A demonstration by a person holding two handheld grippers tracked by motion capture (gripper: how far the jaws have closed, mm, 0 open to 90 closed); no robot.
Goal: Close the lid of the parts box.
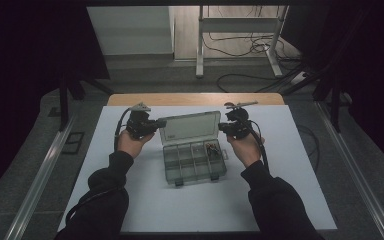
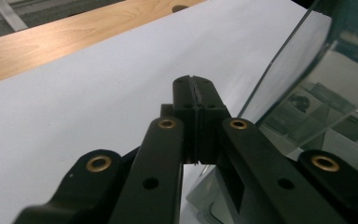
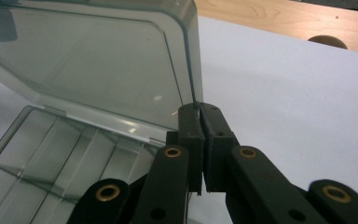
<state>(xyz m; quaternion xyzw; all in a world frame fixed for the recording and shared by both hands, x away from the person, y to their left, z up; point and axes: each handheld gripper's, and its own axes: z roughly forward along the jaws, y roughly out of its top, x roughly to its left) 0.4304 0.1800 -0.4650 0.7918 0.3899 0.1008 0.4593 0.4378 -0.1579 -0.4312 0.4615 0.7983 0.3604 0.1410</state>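
1. Right gripper view: the right gripper (image 3: 200, 109) has its jaws pressed together, and the edge of the upright lid (image 3: 121, 60) of the smoke-grey transparent plastic compartment box (image 3: 51, 154) meets their tips. Whether that thin edge is pinched or merely touched, I cannot tell.
2. Left gripper view: the left gripper (image 2: 195, 84) has its jaws together with nothing between them; the lid's curved corner (image 2: 307, 60) stands just beside them, apart from the tips.
3. High view: the box (image 1: 195, 162) lies mid-sheet on the white rectangular table mat (image 1: 280, 200), lid raised toward the far side, with a gripper at each upper corner of it. Small dark items (image 1: 211, 149) sit in a right-hand rear compartment.
4. Risk, by judgement: the lid is thin and slick. Uneven pressure from the two sides could twist its hinge.
5. Risk: if contact slips, the lid may drop shut or the light box may skid on the mat, jostling the contents.
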